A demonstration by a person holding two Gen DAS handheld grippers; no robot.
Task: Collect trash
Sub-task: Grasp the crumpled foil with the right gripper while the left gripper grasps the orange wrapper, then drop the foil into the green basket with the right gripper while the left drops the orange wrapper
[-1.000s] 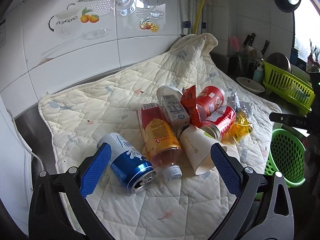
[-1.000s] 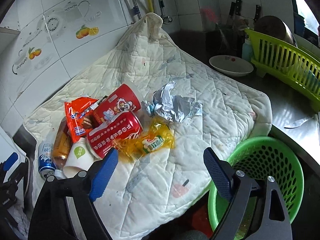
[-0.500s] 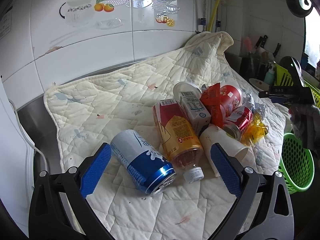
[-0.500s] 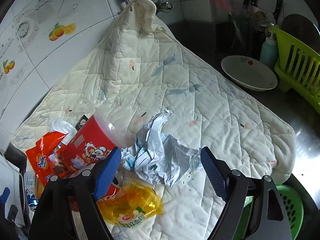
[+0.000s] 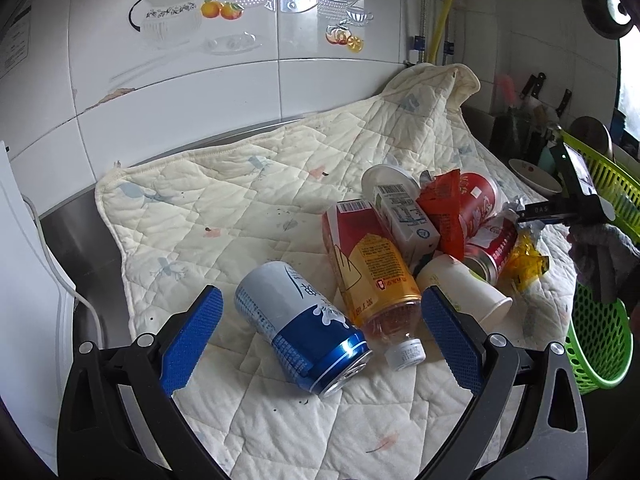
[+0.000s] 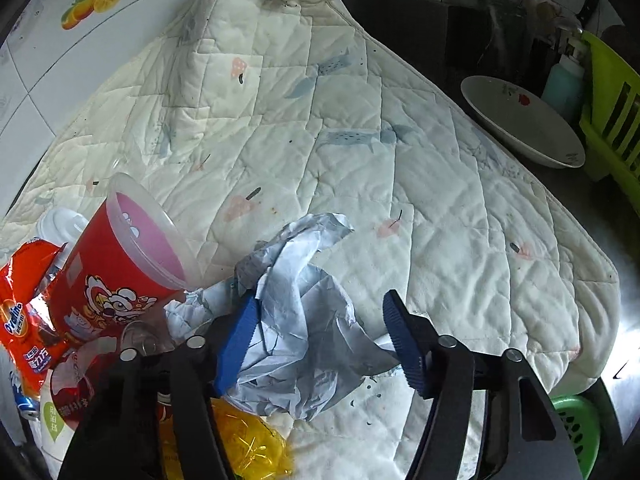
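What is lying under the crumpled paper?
Under the crumpled paper the quilted cloth shows; its lower edge overlaps a yellow wrapper. Anything under its middle is covered.

Crumpled pale-blue paper [image 6: 304, 320] lies on the quilted cloth beside a tipped red cup [image 6: 116, 280], seemingly touching it.

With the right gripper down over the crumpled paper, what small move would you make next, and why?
Probably finish closing the right gripper on the crumpled paper. Its jaws are closing and the paper already sits between them, with one pad against its folds and the other still apart. Once both pads pinch it, it can likely be lifted toward the green basket at the quilt's edge.
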